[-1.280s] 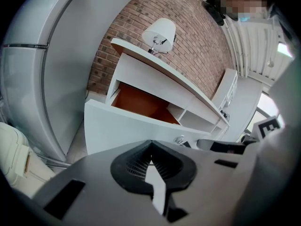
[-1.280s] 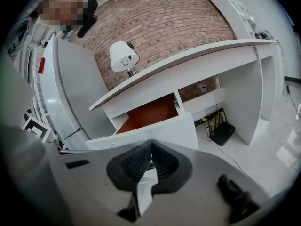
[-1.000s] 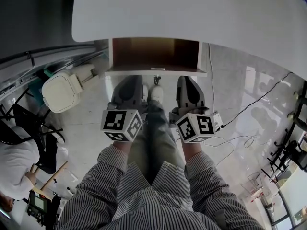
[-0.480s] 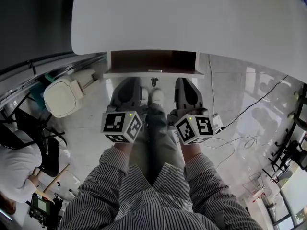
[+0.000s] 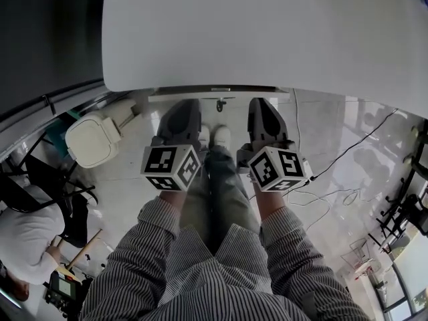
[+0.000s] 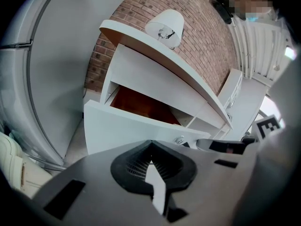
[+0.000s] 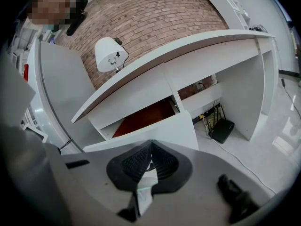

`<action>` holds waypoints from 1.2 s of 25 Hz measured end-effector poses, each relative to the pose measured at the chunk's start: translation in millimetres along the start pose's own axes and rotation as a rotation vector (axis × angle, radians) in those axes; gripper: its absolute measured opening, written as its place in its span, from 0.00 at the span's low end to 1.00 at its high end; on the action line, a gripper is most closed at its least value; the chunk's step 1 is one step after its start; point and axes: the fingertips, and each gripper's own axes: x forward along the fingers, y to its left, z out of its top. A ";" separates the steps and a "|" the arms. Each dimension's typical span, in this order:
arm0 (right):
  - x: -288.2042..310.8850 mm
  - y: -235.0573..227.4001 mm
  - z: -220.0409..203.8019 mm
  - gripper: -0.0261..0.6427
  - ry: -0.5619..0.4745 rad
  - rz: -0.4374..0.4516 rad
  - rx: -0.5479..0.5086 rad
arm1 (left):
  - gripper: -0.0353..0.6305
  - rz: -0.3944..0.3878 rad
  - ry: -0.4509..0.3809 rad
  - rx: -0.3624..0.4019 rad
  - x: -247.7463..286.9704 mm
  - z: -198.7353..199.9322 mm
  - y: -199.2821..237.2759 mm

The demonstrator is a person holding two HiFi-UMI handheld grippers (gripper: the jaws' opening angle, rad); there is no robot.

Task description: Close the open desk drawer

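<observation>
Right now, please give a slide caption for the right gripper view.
Right gripper, jaws shut, facing the front of a partly open drawer under a white desk with a lamp.

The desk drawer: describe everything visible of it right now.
The white desk drawer has a flat white front panel, a reddish-brown wood-look inside and a small round metal knob on the front. It sits level and partly open under the white desk top; in the head view only a narrow strip sticks out. No contents show. The left tool and right tool, jaws together, sit right at its front; contact cannot be confirmed.
</observation>
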 end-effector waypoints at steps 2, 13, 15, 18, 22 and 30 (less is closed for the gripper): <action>5.0 -1.3 5.2 0.06 0.007 -0.002 0.016 | 0.07 0.000 0.011 -0.001 5.4 5.0 -0.2; 37.9 -4.1 28.7 0.06 0.003 0.010 0.000 | 0.07 -0.007 0.022 -0.009 34.3 31.6 7.5; 43.3 -3.0 31.8 0.06 0.007 0.017 -0.010 | 0.07 0.000 0.020 -0.015 38.5 36.7 10.1; 48.3 -1.7 35.4 0.06 0.016 0.032 -0.011 | 0.07 0.003 0.018 -0.019 41.9 41.9 12.1; 52.6 -1.8 40.4 0.06 0.019 0.038 -0.009 | 0.07 0.006 0.012 -0.029 45.6 46.8 12.1; 54.9 -4.8 43.7 0.06 0.028 0.045 -0.003 | 0.07 -0.003 0.026 -0.036 49.6 47.6 10.1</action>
